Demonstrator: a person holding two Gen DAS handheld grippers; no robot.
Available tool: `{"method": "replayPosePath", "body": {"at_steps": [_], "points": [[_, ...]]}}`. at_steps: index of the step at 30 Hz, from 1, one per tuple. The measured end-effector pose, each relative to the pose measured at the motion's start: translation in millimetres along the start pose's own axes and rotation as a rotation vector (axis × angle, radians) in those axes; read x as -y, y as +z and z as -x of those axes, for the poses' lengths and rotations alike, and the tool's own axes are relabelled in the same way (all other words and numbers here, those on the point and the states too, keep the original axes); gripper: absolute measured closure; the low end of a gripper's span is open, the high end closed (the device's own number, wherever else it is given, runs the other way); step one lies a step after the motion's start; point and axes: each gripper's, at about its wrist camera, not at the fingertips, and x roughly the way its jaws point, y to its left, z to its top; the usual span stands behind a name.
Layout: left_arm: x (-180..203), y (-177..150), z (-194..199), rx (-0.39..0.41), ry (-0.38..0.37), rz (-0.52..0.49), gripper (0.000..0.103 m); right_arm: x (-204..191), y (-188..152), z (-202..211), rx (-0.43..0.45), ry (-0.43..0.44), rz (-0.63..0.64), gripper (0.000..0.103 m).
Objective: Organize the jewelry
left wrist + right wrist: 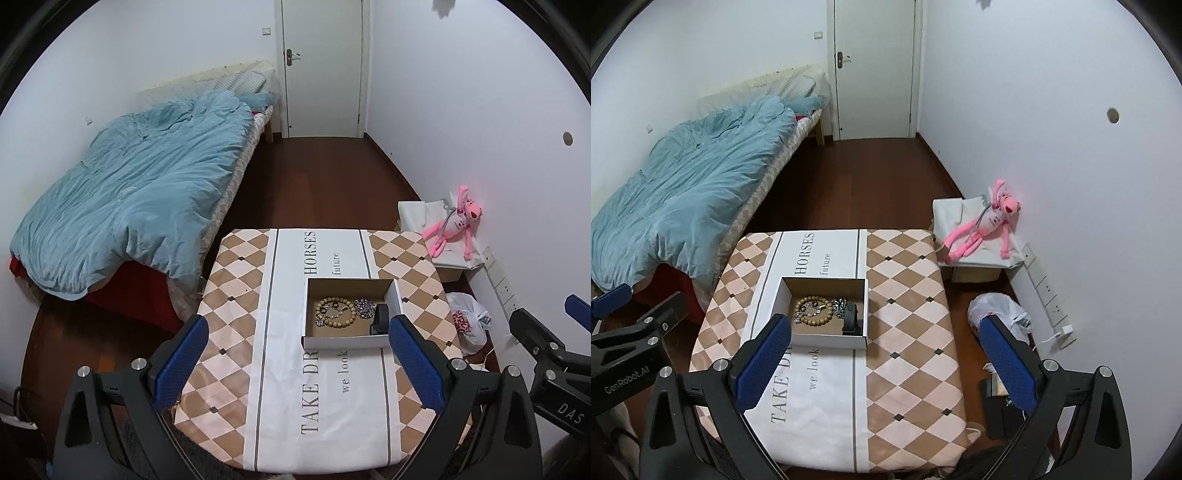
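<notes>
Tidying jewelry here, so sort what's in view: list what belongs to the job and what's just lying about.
Job: open box; wooden bead bracelet; silver chain; black band; both grippers, open and empty.

Lying about: pink plush toy; plastic bag; bed with blue duvet.

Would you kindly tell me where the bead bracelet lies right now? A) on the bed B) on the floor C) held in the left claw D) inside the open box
D: the bead bracelet lies on the bottom of the open box on the table, beside a chain; both claws are open and hold nothing.
</notes>
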Motion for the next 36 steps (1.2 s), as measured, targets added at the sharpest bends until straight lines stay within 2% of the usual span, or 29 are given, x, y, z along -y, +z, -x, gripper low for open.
{"method": "replayPosePath", "body": {"at_steps": [6,15,27,36], "points": [[0,-8,16,0.013,-0.003,-0.003,0.003,-1,-7,17,0.008,0.003,0.009,0.0],[4,-12,17,-0.006,-0.012,-0.007,0.003,-1,-8,12,-0.02,0.002,0.011,0.0],[6,10,-18,-0.096,-0.015,0.009,0.003,-1,19,-21,-0.035,-0.036,0.003,0.0],[5,19,-48,-0.169,0.0,0.001,0.003,-6,34,-55,-0.1,-0.045,0.024,0.0]]}}
